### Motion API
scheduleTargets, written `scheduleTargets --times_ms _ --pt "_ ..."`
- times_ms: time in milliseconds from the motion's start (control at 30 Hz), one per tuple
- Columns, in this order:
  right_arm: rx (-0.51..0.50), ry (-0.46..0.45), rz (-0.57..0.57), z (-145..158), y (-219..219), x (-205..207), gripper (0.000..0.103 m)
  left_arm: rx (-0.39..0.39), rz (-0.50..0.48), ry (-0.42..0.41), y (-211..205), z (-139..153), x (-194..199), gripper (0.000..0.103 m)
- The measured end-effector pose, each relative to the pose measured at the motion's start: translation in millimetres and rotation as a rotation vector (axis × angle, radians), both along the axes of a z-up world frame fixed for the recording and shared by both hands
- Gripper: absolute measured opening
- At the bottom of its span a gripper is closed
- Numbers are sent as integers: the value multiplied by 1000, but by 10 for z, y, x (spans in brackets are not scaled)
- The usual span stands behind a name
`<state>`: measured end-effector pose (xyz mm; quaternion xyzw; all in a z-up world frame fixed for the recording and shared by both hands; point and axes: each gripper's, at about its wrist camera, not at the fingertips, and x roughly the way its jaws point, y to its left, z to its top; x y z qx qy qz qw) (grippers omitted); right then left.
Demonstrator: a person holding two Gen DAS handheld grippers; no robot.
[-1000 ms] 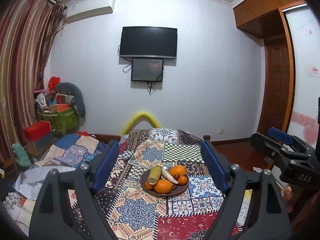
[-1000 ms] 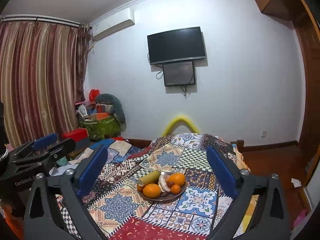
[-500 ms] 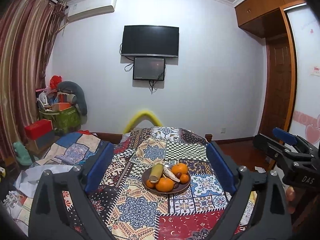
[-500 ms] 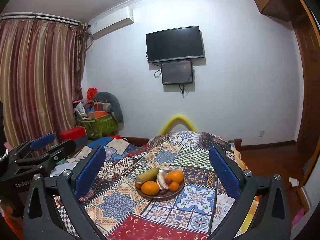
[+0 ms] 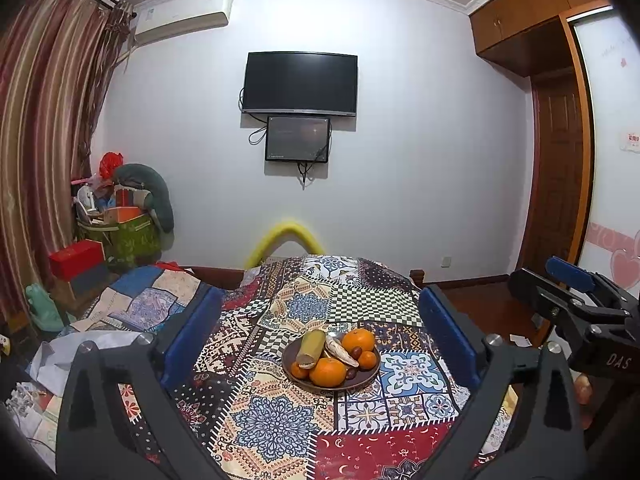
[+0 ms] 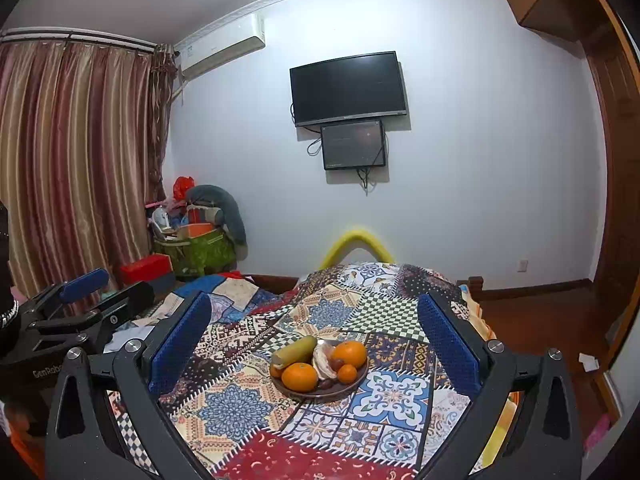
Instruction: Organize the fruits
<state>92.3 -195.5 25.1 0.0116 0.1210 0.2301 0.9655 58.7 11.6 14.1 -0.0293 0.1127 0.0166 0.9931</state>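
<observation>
A brown plate [image 5: 368, 381] [image 6: 340, 391] sits on the patchwork cloth and holds several oranges [image 5: 327, 371] [image 6: 300, 377], a yellow-green banana [image 5: 311, 347] [image 6: 295, 350], a pale peeled piece and small dark fruits. My left gripper [image 5: 320, 300] hovers in front of the plate, its jaws opening wide with nothing between them. My right gripper [image 6: 314, 304] also faces the plate from a short way back, open and empty. Each gripper shows at the edge of the other's view.
The patchwork cloth [image 5: 280, 420] covers a table or bed with edges falling off at left and right. A yellow foam arch [image 5: 286, 234] stands behind it. Boxes and a green bag [image 5: 124, 236] pile at the left by the curtain; wooden floor lies at right.
The left gripper's blue fingers have spread further apart. The plate and fruit have not moved, and the right gripper keeps its width.
</observation>
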Motion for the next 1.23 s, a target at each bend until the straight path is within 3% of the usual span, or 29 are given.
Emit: scheduleTargets --times_ms 1233 --pt "2 -4 -2 44 -44 -13 103 19 -28 -8 -61 24 -23 102"
